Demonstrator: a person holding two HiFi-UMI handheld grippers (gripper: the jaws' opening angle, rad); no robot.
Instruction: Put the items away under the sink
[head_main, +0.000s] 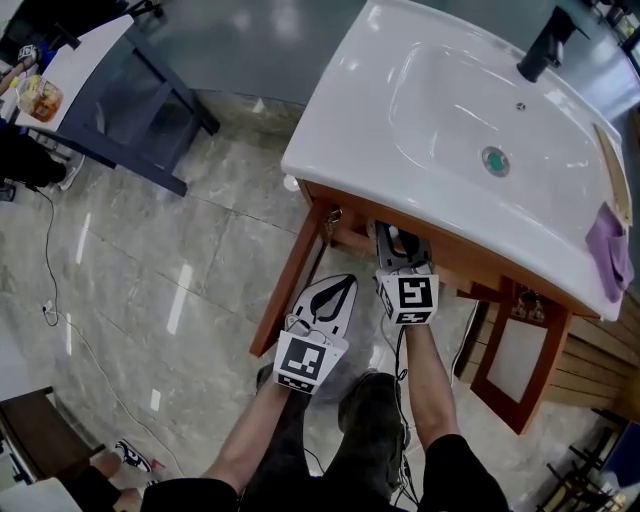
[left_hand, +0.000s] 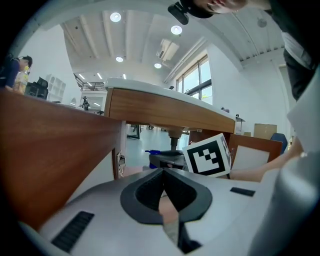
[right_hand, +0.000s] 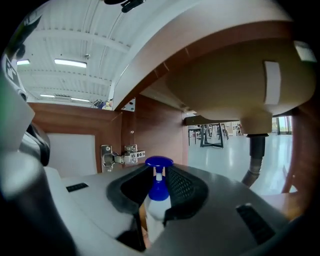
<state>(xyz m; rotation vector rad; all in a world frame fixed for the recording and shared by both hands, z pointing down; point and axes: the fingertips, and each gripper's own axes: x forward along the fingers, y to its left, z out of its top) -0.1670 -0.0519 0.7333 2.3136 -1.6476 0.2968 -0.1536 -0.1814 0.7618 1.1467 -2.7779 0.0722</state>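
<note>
My right gripper is shut on a white bottle with a blue pump top, which stands upright between its pads. It reaches into the open wooden cabinet below the white sink. In the head view the right gripper has its tips hidden under the sink's front edge. My left gripper hangs lower and to the left, outside the cabinet front, shut with nothing in it. From the left gripper view its jaws meet at the tip, and the right gripper's marker cube shows beyond them.
A black drain pipe hangs from the basin on the right, and a metal hinge sits on the cabinet's left wall. One cabinet door stands open at the right. A purple cloth lies on the sink's edge. A dark table stands at the far left.
</note>
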